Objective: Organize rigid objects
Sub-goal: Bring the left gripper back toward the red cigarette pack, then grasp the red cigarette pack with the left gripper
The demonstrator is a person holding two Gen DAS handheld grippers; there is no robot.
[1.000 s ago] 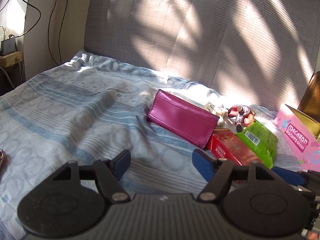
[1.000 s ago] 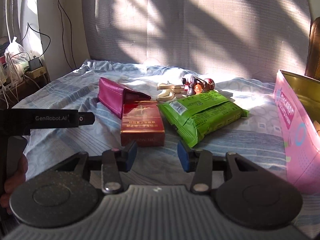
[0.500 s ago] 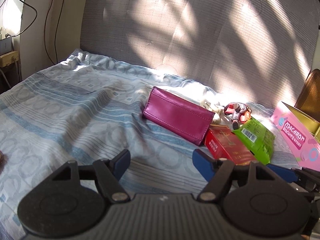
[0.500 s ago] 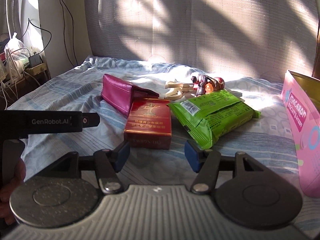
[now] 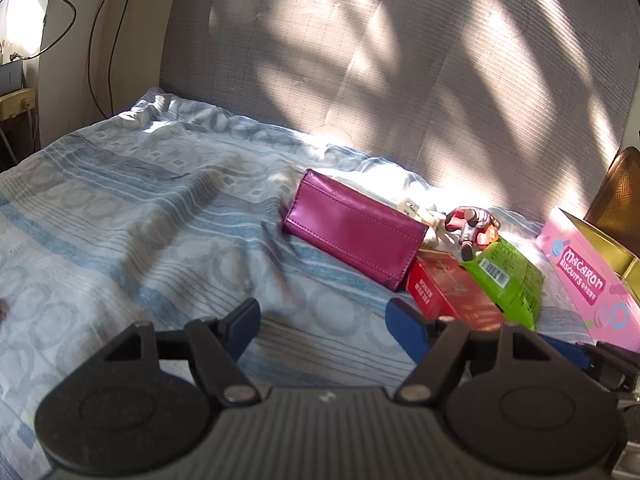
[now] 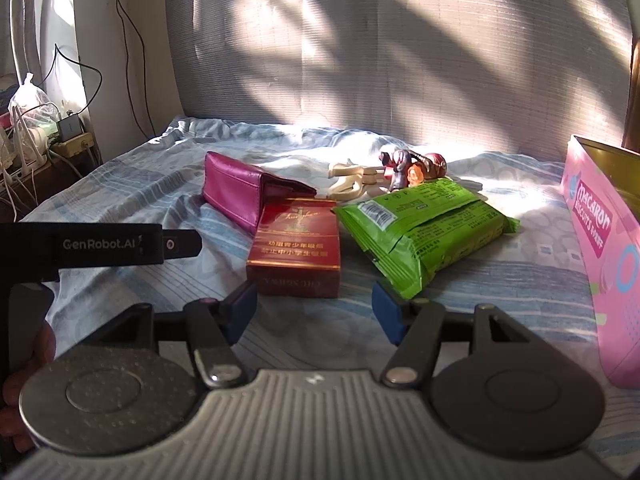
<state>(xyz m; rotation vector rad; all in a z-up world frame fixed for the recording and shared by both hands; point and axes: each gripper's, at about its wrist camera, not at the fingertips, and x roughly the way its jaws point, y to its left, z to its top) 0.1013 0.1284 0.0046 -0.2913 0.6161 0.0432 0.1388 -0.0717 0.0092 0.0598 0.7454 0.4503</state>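
Box (image 6: 295,246) lay at 12 o'clock from the right gripper (image 6: 314,310), near, long axis pointing away; both grippers were spread and empty, the left gripper (image 5: 324,326) farther off.

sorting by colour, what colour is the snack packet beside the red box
Bright green snack packet, with a barcode and small print; clearest in the right wrist view.

Before me lies the bed's sheet (image 5: 132,216), pale blue with stripes and ring patterns, rumpled toward the far edge. Behind it stands a grey woven headboard (image 6: 400,60) dappled with sunlight and leaf shadows. Off to my left, dark cables (image 6: 128,40) hang down the cream wall, and a power strip (image 6: 74,145) sits among white cords beside a clear plastic bag (image 6: 28,100).
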